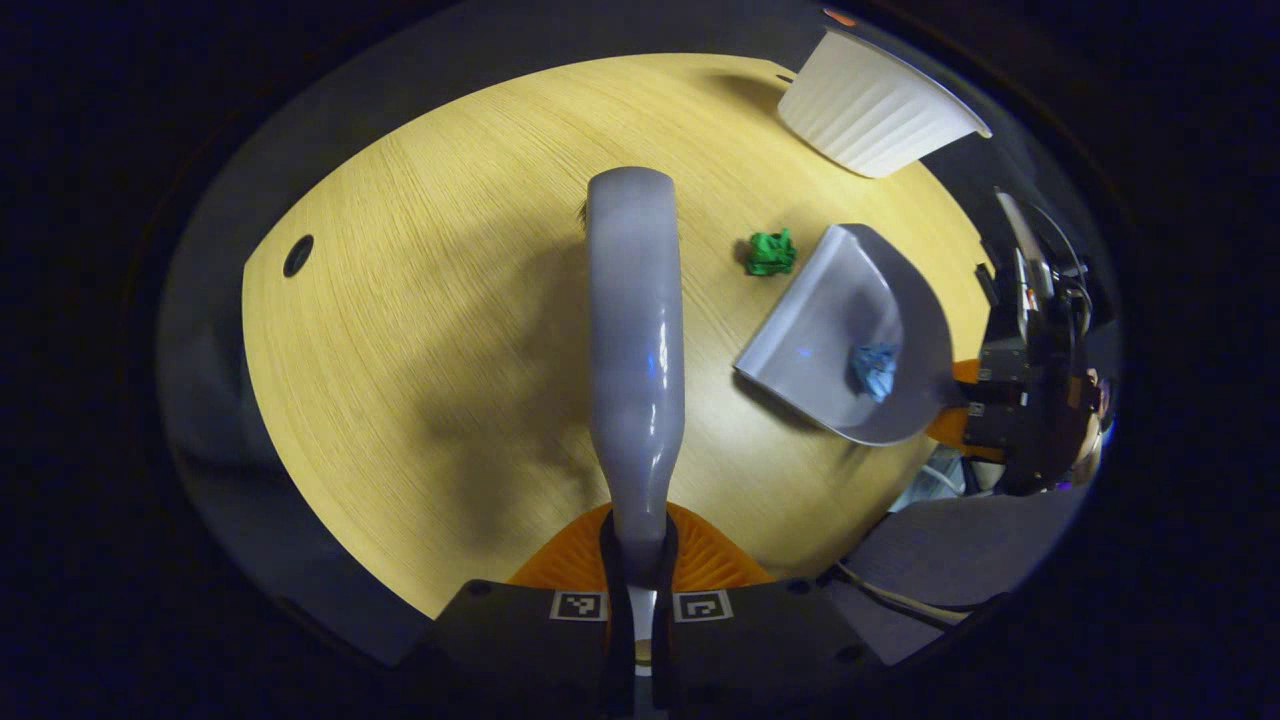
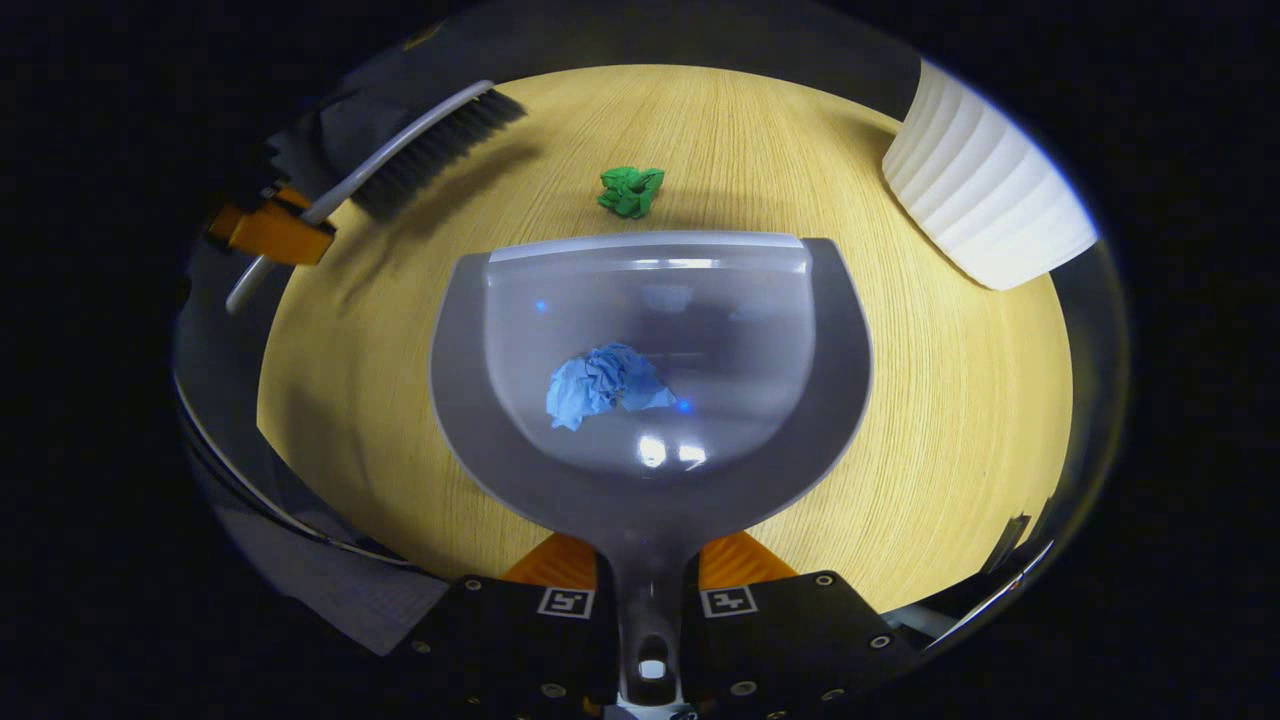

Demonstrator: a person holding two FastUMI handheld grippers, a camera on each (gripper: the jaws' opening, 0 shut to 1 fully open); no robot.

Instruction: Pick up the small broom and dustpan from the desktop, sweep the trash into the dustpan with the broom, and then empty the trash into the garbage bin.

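My left gripper (image 1: 638, 560) is shut on the handle of the small grey broom (image 1: 635, 340), which reaches forward above the wooden desktop (image 1: 420, 330); its dark bristles (image 2: 440, 150) hang off the table at the left of the right gripper view. My right gripper (image 2: 648, 580) is shut on the handle of the grey dustpan (image 2: 650, 330), whose front lip rests near the desktop. A crumpled blue paper ball (image 2: 605, 385) lies inside the pan. A crumpled green paper ball (image 2: 631, 190) sits on the wood just beyond the pan's lip, to the right of the broom in the left gripper view (image 1: 771, 252).
A white ribbed garbage bin (image 2: 985, 195) stands at the far right of the desktop, also seen in the left gripper view (image 1: 875, 105). A dark cable hole (image 1: 298, 255) marks the desk's left side. Cables (image 1: 900, 595) hang near the desk's front edge.
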